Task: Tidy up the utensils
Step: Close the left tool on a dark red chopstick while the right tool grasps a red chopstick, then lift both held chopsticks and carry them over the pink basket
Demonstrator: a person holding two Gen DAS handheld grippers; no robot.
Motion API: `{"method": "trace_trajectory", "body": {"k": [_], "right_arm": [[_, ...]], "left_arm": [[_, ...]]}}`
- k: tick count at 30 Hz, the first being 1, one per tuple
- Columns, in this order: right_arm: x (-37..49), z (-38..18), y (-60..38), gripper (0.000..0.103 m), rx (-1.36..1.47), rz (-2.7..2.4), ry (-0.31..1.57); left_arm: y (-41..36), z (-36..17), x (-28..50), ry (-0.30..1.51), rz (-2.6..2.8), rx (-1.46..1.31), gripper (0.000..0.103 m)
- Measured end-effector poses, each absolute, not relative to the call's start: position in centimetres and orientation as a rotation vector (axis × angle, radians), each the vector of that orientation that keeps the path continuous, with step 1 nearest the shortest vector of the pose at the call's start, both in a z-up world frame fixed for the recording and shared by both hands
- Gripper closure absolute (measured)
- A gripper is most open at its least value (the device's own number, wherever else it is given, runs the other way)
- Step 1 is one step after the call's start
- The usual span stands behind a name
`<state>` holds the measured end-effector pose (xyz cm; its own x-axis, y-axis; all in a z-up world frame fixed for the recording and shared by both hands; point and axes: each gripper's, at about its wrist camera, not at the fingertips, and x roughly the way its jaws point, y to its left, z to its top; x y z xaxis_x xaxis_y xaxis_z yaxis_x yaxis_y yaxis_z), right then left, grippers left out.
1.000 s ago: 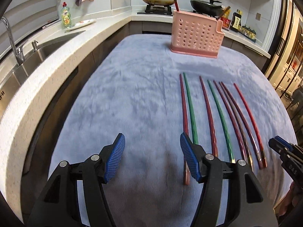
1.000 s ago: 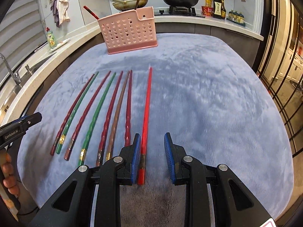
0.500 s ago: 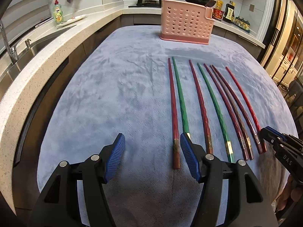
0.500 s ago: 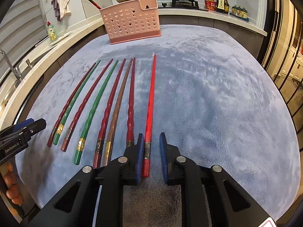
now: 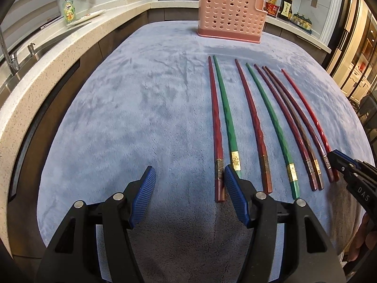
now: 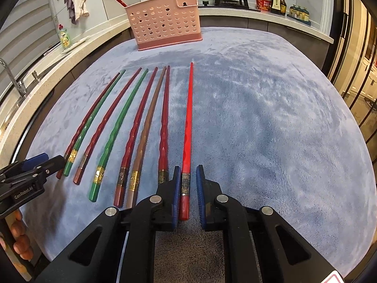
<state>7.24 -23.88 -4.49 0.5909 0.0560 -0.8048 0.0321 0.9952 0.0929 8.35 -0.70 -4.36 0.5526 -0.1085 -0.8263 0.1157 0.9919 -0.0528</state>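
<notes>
1. Chopsticks, eight in all, lie side by side on the blue plush cloth (image 6: 271,122), thick ends toward the cameras, tips toward the pink perforated holder (image 6: 165,23) standing at the cloth's far edge. One red stick already leans out of the holder; the row is still to be moved.
2. Biggest change: the left gripper (image 5: 189,194) has dropped lower and closer to the left end of the row. Its jaws stand apart as before, and the dark red chopstick (image 5: 215,127) now has its butt just inside the right pad, with the green chopstick (image 5: 227,115) next to it. Nothing is pinched yet.
3. Smaller change: the right gripper (image 6: 187,194) jaws have just been closing on the bright red chopstick (image 6: 188,127), the rightmost of the row. They now look clamped on its banded butt end, though a thin gap on the right side may remain.
4. Meaning: the right-hand stick looks ready to lift toward the holder, while the left side is still lining up.
</notes>
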Motion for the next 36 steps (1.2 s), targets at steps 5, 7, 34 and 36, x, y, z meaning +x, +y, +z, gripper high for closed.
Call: {"method": "trace_trajectory", "body": {"k": [5,7,34,36], "right_arm": [[7.2,-4.6,-23.9,0.092,0.102,0.014,0.936],[7.2,-4.6,-23.9,0.092,0.103,0.014,0.937],[7.5,0.2,-25.0,0.096,0.101,0.011,0.830],[7.8,1.6,-25.3,0.096,0.101,0.010,0.796]], "left_arm": [[-1.0,-4.9,8.4,0.981,-0.125,0.027,0.044],[-1.0,-4.9,8.4,0.978,-0.124,0.029,0.045],[0.7,-0.8,9.1,0.921,-0.136,-0.023,0.095],[1.1,0.6,9.3,0.893,-0.131,-0.033,0.095]]}}
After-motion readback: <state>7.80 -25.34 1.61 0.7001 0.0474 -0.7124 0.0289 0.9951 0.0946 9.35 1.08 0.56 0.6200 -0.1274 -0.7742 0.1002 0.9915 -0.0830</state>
